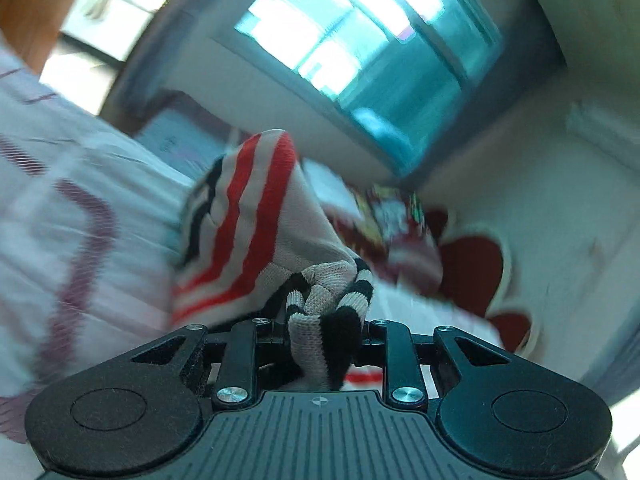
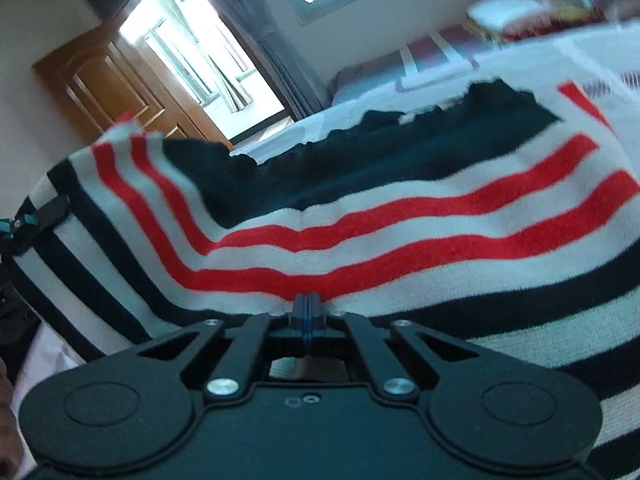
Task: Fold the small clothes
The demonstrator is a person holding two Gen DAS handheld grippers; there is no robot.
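Observation:
A small knitted garment (image 2: 360,232) with red, white and black stripes and a dark panel hangs stretched across the right wrist view. My right gripper (image 2: 307,308) is shut on its lower edge. My left gripper (image 1: 324,320) is shut on a bunched black-and-white striped part of the same garment (image 1: 248,240), which rises in front of it. The left gripper's fingers (image 2: 44,216) also show at the garment's left edge in the right wrist view. Both views are motion-blurred.
A bed with a white and purple patterned sheet (image 1: 72,208) lies below. A red and white cushion or bedding pile (image 1: 460,264) sits to the right. A window (image 1: 360,40), a wooden door (image 2: 104,84) and white walls stand behind.

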